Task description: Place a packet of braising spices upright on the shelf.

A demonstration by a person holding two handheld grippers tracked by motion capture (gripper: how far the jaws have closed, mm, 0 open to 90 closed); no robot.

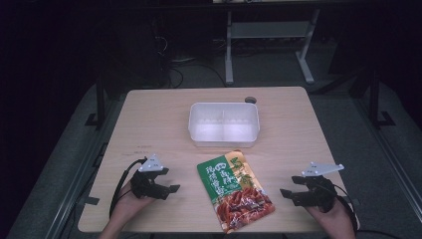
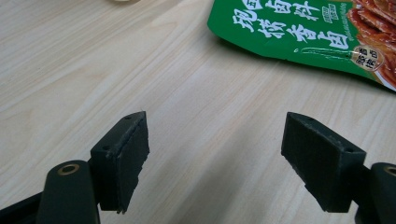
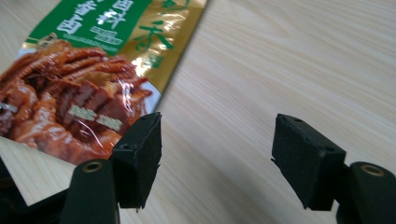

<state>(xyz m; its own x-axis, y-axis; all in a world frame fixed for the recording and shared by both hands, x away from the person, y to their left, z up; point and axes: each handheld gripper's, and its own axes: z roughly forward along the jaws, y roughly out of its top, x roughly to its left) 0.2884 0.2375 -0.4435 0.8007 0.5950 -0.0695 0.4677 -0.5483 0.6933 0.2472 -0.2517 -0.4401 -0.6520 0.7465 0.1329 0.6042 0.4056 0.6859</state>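
Flanking the snack pouch (image 1: 236,191), both tools sit low at the near edge of the wooden table (image 1: 149,124), one on each side, probably so either can close in on it. Left gripper (image 1: 170,189) has its jaws spread wide with nothing between them, just bare wood in the left gripper view; the pouch's green top (image 2: 299,32) lies ahead and off to one side, apart from the pads. Right gripper (image 1: 286,193) is likewise spread and empty; in the right gripper view the pouch's printed food end (image 3: 79,112) sits just beside one jaw, contact hard to call. Pouch lies flat, tilted, near-centre, its top edge just short of the clear plastic tub (image 1: 224,124), which stands behind it toward the far side and looks empty, likely the drop spot. Judging by this, the grab is not yet made. Room beyond the table is dark; a small round object (image 1: 250,100) at the far edge is too small to identify. Pouch text unreadable at this size.
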